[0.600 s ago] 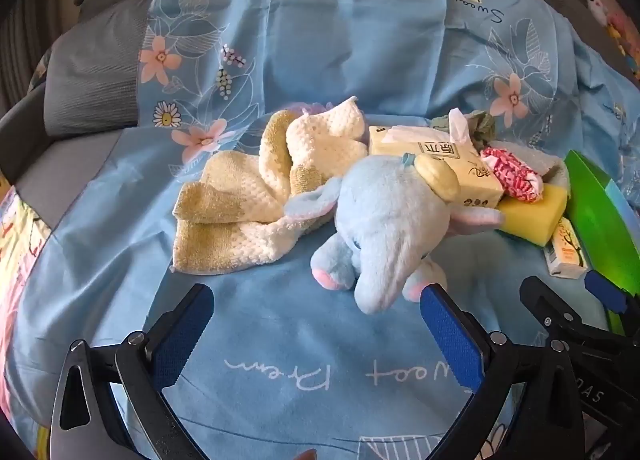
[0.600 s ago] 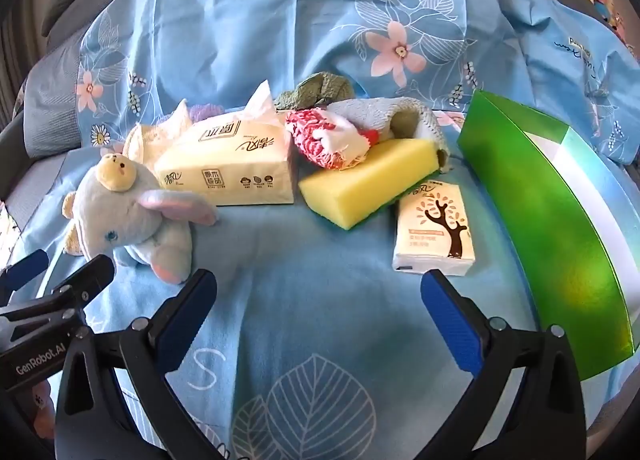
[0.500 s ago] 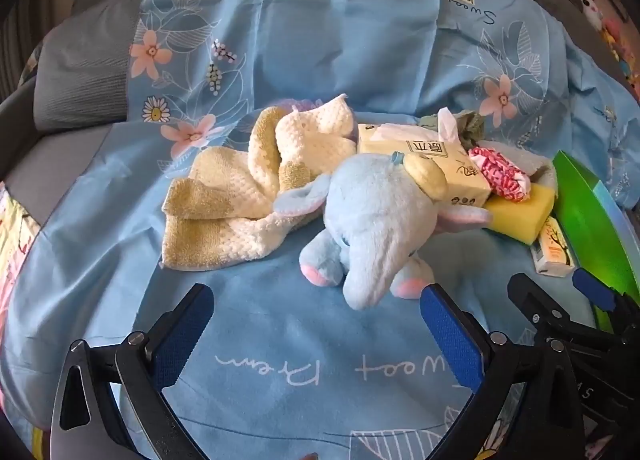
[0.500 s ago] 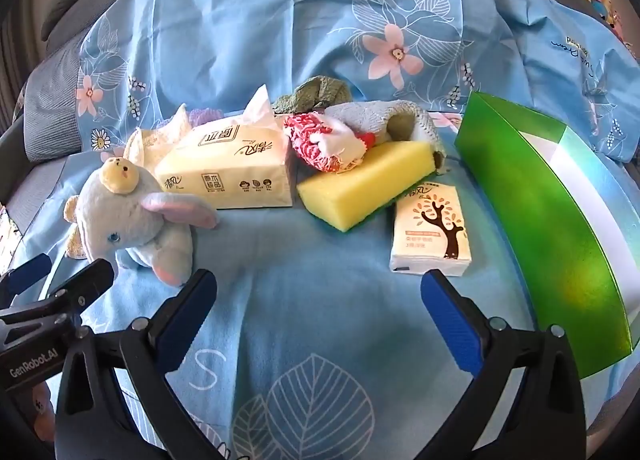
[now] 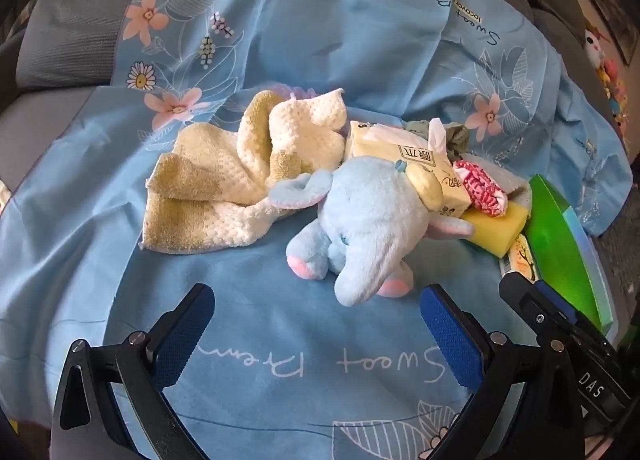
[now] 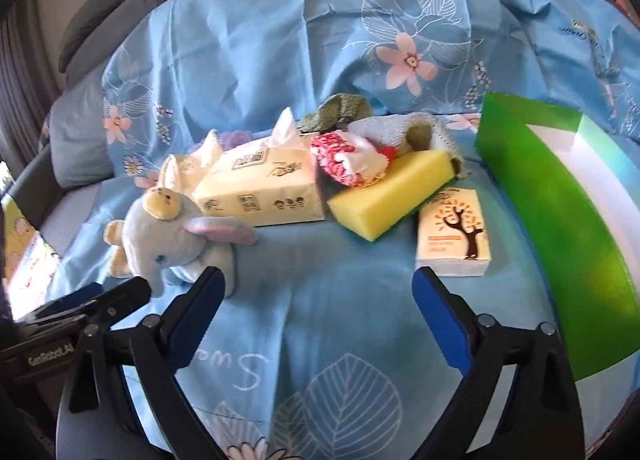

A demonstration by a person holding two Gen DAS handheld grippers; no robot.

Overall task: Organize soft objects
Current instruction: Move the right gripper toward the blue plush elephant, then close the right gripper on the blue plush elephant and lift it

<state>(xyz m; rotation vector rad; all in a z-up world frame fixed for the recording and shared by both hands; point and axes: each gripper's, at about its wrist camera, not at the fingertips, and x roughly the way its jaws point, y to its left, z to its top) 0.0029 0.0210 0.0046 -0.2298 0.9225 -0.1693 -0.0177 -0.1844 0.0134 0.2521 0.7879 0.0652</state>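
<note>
Both grippers edge closer to the pile: the left gripper (image 5: 316,316) and right gripper (image 6: 316,292) hang over the blue sheet (image 6: 320,320), jaws spread wide and empty. Landmark is the plush elephant (image 5: 372,228): a cream towel (image 5: 224,188) lies touching its left side, a tissue pack (image 6: 260,188) just behind, then a yellow sponge (image 6: 392,196), small tissue packet (image 6: 454,232) and, farthest right, a green box (image 6: 560,220). Nothing appears sorted yet; the whole job seems ahead.
</note>
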